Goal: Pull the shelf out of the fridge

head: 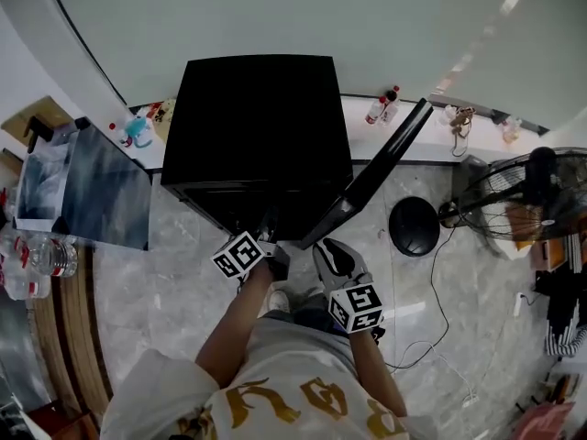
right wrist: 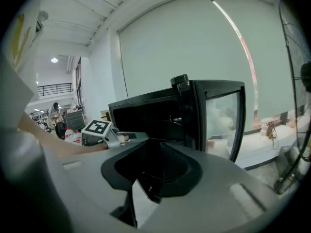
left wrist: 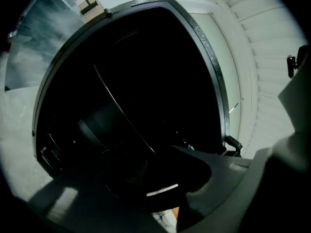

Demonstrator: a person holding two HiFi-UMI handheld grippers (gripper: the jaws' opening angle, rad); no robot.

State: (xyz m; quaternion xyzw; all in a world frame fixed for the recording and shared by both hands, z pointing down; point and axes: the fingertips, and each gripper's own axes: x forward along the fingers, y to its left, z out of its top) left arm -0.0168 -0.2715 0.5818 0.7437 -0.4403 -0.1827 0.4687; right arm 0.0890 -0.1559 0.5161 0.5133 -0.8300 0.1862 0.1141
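While the fridge [head: 257,126] stands black at the upper centre of the head view, its door [head: 376,177] swung open toward centre right, the step in hand is judged to be the reach for the shelf. The pull itself is not yet begun.

The shelf [left wrist: 121,105] shows only in the left gripper view, as a thin pale edge running diagonally through the dark interior at the frame's centre. It lies inside the cabinet.

The left tool [head: 266,246] is at the fridge mouth, just below the cabinet's front in the head view, its tips pointing into the dark. Its own view is too dark to show whether the jaws are apart or together, or whether they touch the shelf edge, which ends just beside them.

The right tool [right wrist: 153,142] is held at lower centre of the head view, beside the open door. Its jaws are together with nothing between them.

The next move calls for a firm closure on the shelf's front edge. A level, straight draw toward the person should follow, kept clear of the door.
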